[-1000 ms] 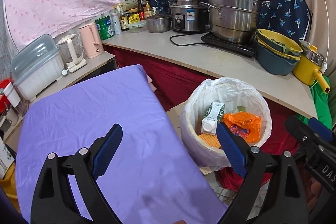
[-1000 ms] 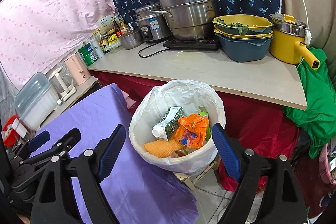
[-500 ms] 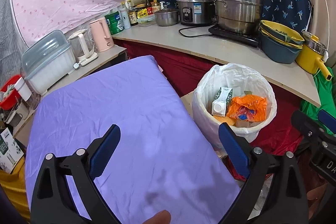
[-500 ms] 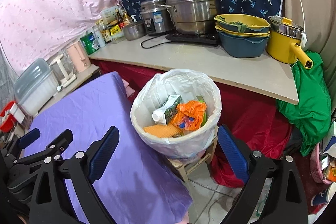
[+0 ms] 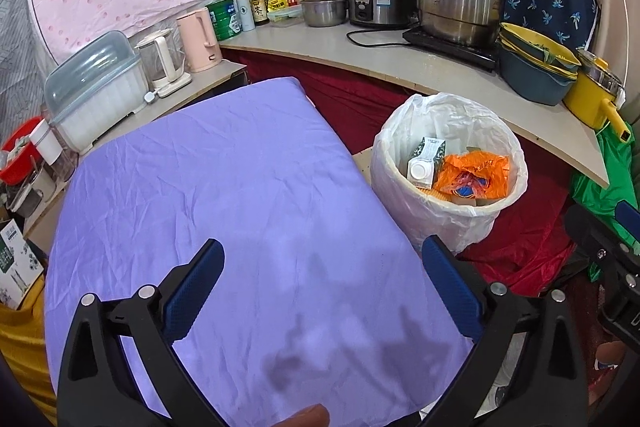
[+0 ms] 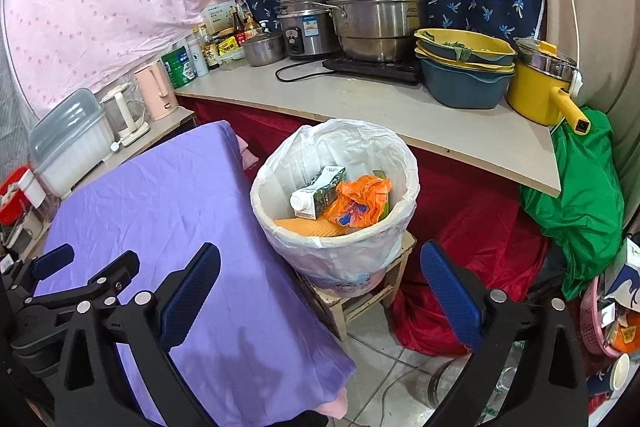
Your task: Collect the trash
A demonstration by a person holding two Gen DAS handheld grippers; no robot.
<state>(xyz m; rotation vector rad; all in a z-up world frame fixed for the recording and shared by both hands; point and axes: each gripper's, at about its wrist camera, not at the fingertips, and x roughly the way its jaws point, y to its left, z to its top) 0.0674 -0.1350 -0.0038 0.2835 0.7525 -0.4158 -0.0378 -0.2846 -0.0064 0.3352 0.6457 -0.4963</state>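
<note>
A bin lined with a white bag [image 5: 400, 211] [image 6: 332, 131] stands on a low wooden stool [image 6: 360, 303], beside a table under a purple cloth [image 5: 224, 179] [image 6: 160, 203]. Inside lie a milk carton [image 5: 426, 159] [image 6: 320, 191], a crumpled orange bag [image 5: 472, 175] [image 6: 360, 203] and a flat yellow piece [image 6: 308, 227]. My left gripper [image 5: 320, 247] hovers over the purple cloth, left of the bin. Its jaws are opening with nothing between them. My right gripper [image 6: 320, 249] hangs in front of the bin, its jaws also opening and empty. Each gripper shows at the edge of the other's view [image 5: 604, 223] [image 6: 86, 263].
Behind the bin runs a counter [image 6: 360, 103] with a steel steamer [image 6: 372, 7], a rice cooker [image 6: 304, 27], stacked bowls [image 6: 464, 67] and a yellow pot [image 6: 540, 87]. A green cloth [image 6: 580, 187] hangs at the right. Kettles [image 5: 200, 39] and a dish box [image 5: 96, 87] stand at the left.
Both grippers have drawn back from the bin, which now looks smaller and farther off. Their jaws have spread wider. A fingertip has appeared at the bottom of the left wrist view.
</note>
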